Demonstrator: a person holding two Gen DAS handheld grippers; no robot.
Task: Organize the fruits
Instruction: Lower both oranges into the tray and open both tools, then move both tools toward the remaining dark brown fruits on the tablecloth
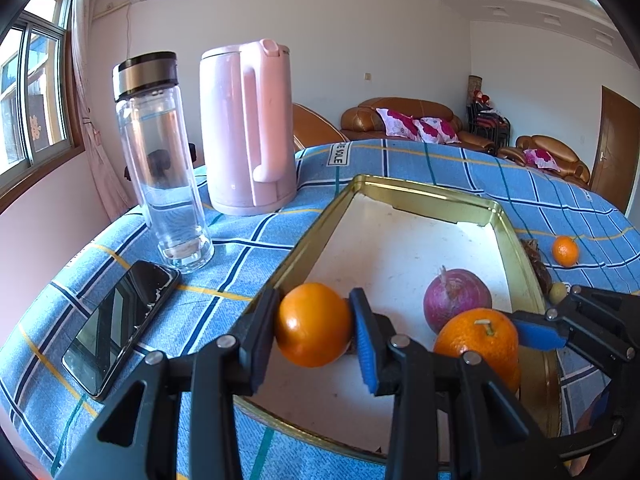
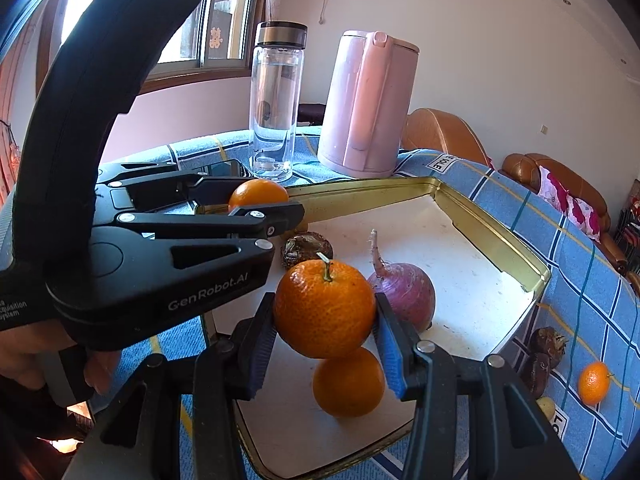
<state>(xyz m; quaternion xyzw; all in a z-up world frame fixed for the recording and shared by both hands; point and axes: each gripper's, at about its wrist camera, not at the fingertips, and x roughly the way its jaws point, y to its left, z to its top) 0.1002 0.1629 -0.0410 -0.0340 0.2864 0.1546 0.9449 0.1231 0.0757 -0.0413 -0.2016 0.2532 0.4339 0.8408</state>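
Stemmed orange (image 2: 324, 308), stem up, right gripper (image 2: 325, 320) clamping

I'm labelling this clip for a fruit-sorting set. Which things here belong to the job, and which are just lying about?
Job: left gripper holding an orange; right gripper holding a stemmed orange; gold tray; small orange on the cloth.

Lying about: glass bottle, pink kettle, phone.

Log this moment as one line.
left gripper: shut on smooth orange | right gripper: shut on stemmed orange | both above gold metal tray
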